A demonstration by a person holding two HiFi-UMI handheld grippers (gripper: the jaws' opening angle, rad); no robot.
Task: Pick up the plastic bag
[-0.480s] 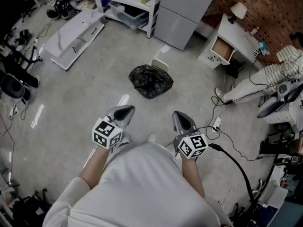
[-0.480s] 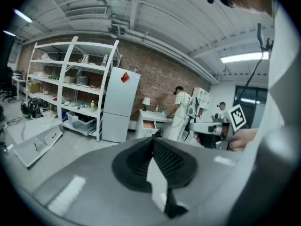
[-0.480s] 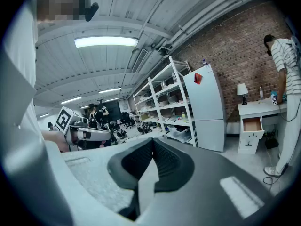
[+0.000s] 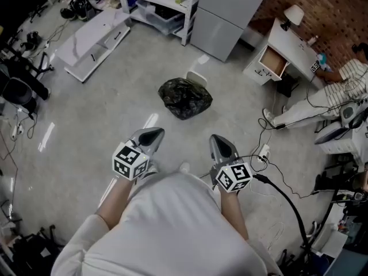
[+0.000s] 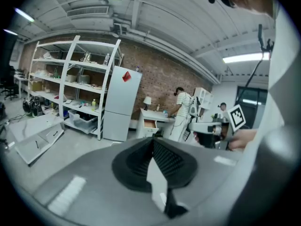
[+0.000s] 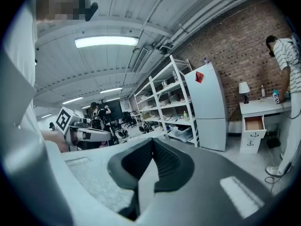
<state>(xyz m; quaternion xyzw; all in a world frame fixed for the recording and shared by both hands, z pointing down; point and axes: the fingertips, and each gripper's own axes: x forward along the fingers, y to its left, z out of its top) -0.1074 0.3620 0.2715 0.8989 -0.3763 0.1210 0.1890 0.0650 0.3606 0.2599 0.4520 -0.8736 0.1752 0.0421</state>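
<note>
On the head view, I see the black plastic bag sitting crumpled on the grey floor, ahead of both tools and well apart from them. The left gripper and right gripper are held side by side in front of my operator's body. Both point forward toward the bag, neither touching it. Beyond the bag stands a white refrigerator, with a shelf rack to its left and a white panel lying flat on the floor. To the right is a white desk with an open drawer and a lamp; a person in a striped shirt stands by it. A black cable runs across the floor near the right gripper.

On the left gripper view, the jaws of the left gripper are pressed together with nothing between them. Past them I see the refrigerator, the shelf rack and the person in a striped shirt.

On the right gripper view, the right gripper likewise has its jaws closed on each other, empty. The refrigerator, desk and lamp show behind, and the left gripper shows at the left.
</note>
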